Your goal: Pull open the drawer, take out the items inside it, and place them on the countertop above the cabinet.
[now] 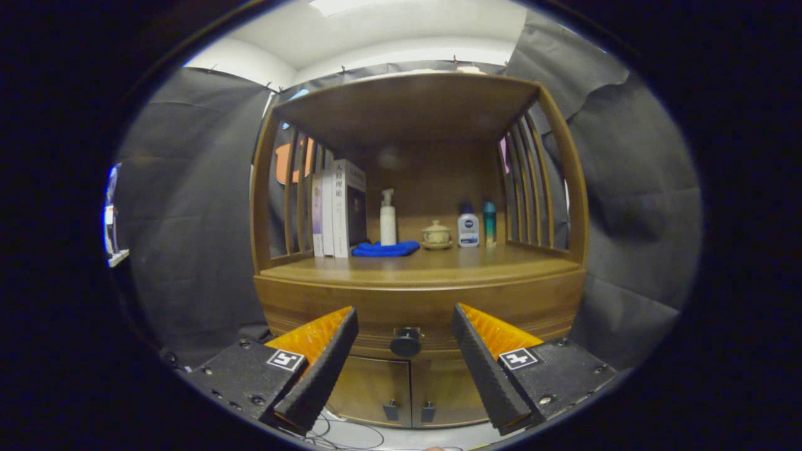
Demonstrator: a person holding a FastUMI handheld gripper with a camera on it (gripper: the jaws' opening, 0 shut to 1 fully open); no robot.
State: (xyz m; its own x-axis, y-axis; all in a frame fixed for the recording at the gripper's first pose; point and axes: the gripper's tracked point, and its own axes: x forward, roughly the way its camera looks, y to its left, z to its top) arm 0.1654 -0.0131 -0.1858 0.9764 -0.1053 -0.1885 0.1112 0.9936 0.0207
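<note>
A wooden cabinet stands ahead of me, with its drawer (413, 313) closed below the countertop (420, 266). A dark round knob (406, 342) sits at the drawer front's middle. My gripper (404, 363) is open, its two fingers spread on either side of the knob and still short of it, touching nothing. What lies inside the drawer is hidden.
On the countertop stand several books (338, 210) at the left, a folded blue cloth (385, 249), a white pump bottle (388, 219), a small lidded cup (436, 235), and two small bottles (476, 225). Slatted side rails flank the shelf. Two lower doors (407, 391) have small handles. Cables lie on the floor.
</note>
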